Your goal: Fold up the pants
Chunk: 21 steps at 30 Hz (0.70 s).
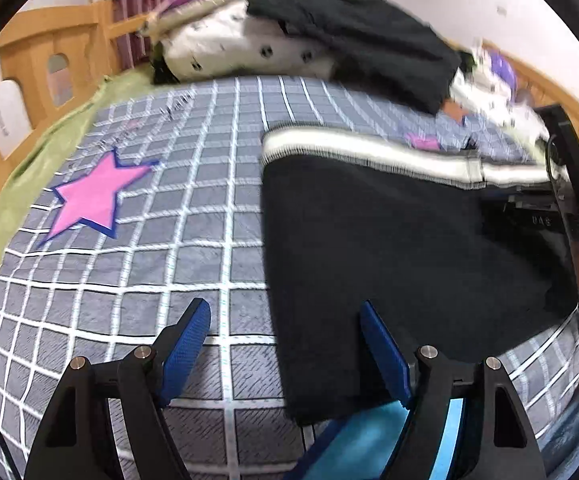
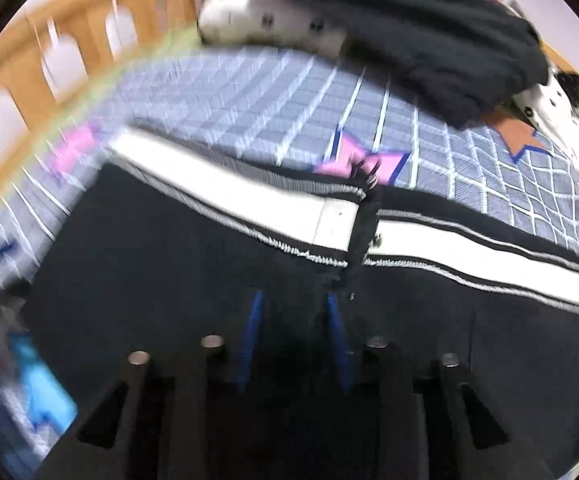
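**Pants flat on the bed, a fold about to start**

The black pants [image 1: 389, 248] lie spread on the bed's grid-patterned sheet [image 1: 193, 216], their white-striped waistband [image 1: 353, 150] along the far edge, facing the pile of bedding and dark clothes [image 1: 329, 36] near the wall. A pink star [image 1: 93, 196] printed on the sheet sits well clear to the side.

The left hand-held gripper [image 1: 285, 356] hangs just above the near corner of the cloth with its blue pads [image 1: 187, 344] spread wide; one pad is over bare sheet, the other over the fabric, and nothing is pinched. The right hand-held gripper [image 2: 293, 340] points down at the middle of the pants just short of the waistband, its pads drawn nearly together. The right wrist view is blurred and black on black, so I cannot tell whether any cloth is caught between them.

This looks like the lining-up stage before a fold. Next, I'd judge, the left needs to drop onto the pants' edge and close, while the right secures its own hold so both can lift together.
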### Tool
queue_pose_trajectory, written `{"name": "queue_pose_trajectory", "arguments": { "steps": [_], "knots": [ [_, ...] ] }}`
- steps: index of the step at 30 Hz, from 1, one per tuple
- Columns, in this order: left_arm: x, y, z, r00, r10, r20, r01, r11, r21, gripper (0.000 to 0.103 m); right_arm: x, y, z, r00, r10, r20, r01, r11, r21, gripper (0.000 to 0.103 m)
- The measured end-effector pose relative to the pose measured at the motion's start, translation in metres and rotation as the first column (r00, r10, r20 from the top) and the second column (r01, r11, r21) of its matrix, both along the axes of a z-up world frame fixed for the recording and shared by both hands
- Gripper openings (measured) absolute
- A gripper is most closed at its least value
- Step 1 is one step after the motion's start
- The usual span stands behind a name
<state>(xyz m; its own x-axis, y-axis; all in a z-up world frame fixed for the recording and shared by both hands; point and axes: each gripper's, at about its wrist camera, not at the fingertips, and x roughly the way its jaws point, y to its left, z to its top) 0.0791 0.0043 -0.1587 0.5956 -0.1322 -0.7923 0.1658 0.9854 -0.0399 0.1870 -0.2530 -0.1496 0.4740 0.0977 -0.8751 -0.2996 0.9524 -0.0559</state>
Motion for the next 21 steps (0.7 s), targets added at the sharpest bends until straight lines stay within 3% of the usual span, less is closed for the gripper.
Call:
{"name": "queue_pose_trajectory", "arguments": {
  "steps": [1, 5, 7, 8, 10, 11, 13, 16, 18, 21],
  "knots": [
    [0.001, -0.001, -0.003, 1.0, -0.005, -0.009, 0.005, 1.0, -0.01, 0.076, 0.0, 0.004, -0.004, 1.0, 0.024, 0.016, -0.023, 0.999, -0.044, 0.009],
    [0.001, 0.003, -0.005, 1.0, -0.007, -0.012, 0.007, 0.998, -0.068, 0.076, -0.012, -0.013, 0.028, 0.987, 0.055, 0.151, -0.056, 0.998, 0.001, 0.008],
    [0.002, 0.008, -0.004, 1.0, 0.014, 0.004, -0.013, 0.994, -0.111, 0.076, -0.009, -0.035, 0.035, 0.991, -0.004, 0.136, -0.012, 0.993, 0.119, 0.009],
    [0.004, 0.009, -0.006, 1.0, 0.021, -0.003, -0.022, 0.992, -0.128, 0.076, -0.007, -0.039, 0.029, 0.994, -0.016, 0.105, 0.001, 0.991, 0.136, 0.01],
    [0.01, 0.006, -0.017, 0.999, 0.018, -0.047, -0.024, 0.99, -0.142, 0.076, -0.006, -0.032, 0.009, 0.998, 0.0, 0.055, -0.004, 0.996, 0.087, 0.013],
    [0.011, 0.005, -0.02, 0.999, 0.019, -0.051, -0.026, 0.99, -0.139, 0.076, -0.009, -0.023, -0.007, 0.999, 0.021, 0.038, -0.022, 1.0, 0.016, 0.017],
    [0.009, 0.004, -0.019, 0.999, 0.018, -0.037, -0.023, 0.991, -0.13, 0.076, -0.019, -0.014, -0.011, 0.996, 0.052, 0.076, -0.049, 0.998, -0.049, 0.02],
    [0.004, 0.007, -0.011, 0.999, 0.032, -0.032, -0.036, 0.991, -0.132, 0.076, -0.029, -0.018, 0.007, 0.995, 0.066, 0.072, -0.063, 0.997, -0.035, 0.021],
    [-0.001, 0.007, -0.003, 0.998, 0.056, -0.03, -0.059, 0.991, -0.117, 0.075, -0.041, -0.028, 0.028, 0.995, 0.023, 0.095, -0.024, 1.0, 0.012, 0.029],
    [-0.015, 0.006, 0.02, 0.998, 0.063, 0.017, -0.062, 0.994, -0.089, 0.075, -0.056, -0.035, 0.057, 0.987, -0.015, 0.16, 0.015, 1.0, -0.001, 0.043]
  ]
}}
